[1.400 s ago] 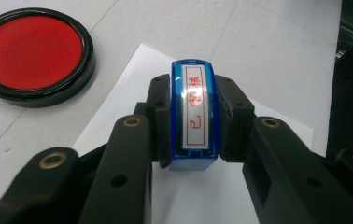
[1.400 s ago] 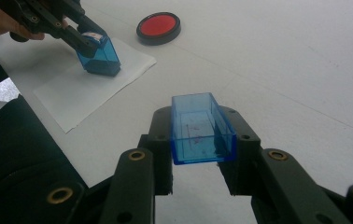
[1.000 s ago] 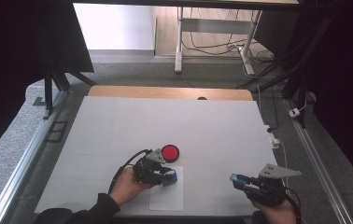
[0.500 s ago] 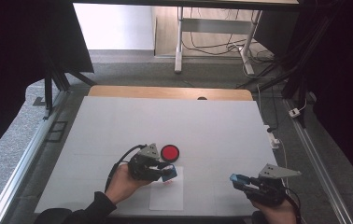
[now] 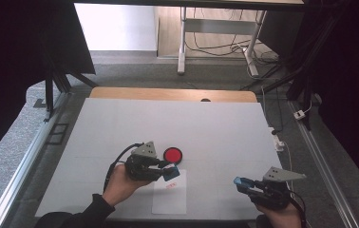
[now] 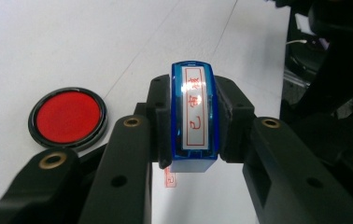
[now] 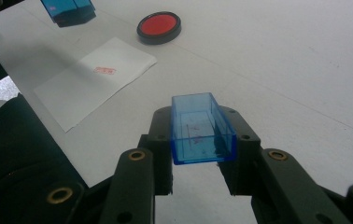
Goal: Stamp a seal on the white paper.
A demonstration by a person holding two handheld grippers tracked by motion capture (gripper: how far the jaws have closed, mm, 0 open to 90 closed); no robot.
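1. Left gripper (image 5: 170, 172) – lower centre-left of the high view, held in the person's left hand (image 5: 120, 183). Its jaws are clamped on the blue stamp (image 6: 194, 116), one jaw against each long side.
2. In the left gripper view the stamp sits at frame centre, its face turned toward the camera, showing red characters inside a red border.
3. In the high view the stamp hangs above the upper edge of the white paper sheet (image 5: 170, 199); whether it touches the sheet cannot be told from that view.
4. The sheet lies flat on the tabletop (image 5: 215, 128) at lower centre of the high view and carries a small red imprint (image 7: 104, 70) near its upper end.
5. The red ink pad (image 5: 172, 155), round with a black rim, lies on the tabletop just above and to the right of the left gripper, apart from the sheet.
6. Right gripper (image 5: 239, 183) – lower right of the high view. Its jaws pinch the transparent blue stamp cap (image 7: 201, 128), open side up, at centre of the right gripper view, above bare tabletop.
7. The two grippers are well apart.
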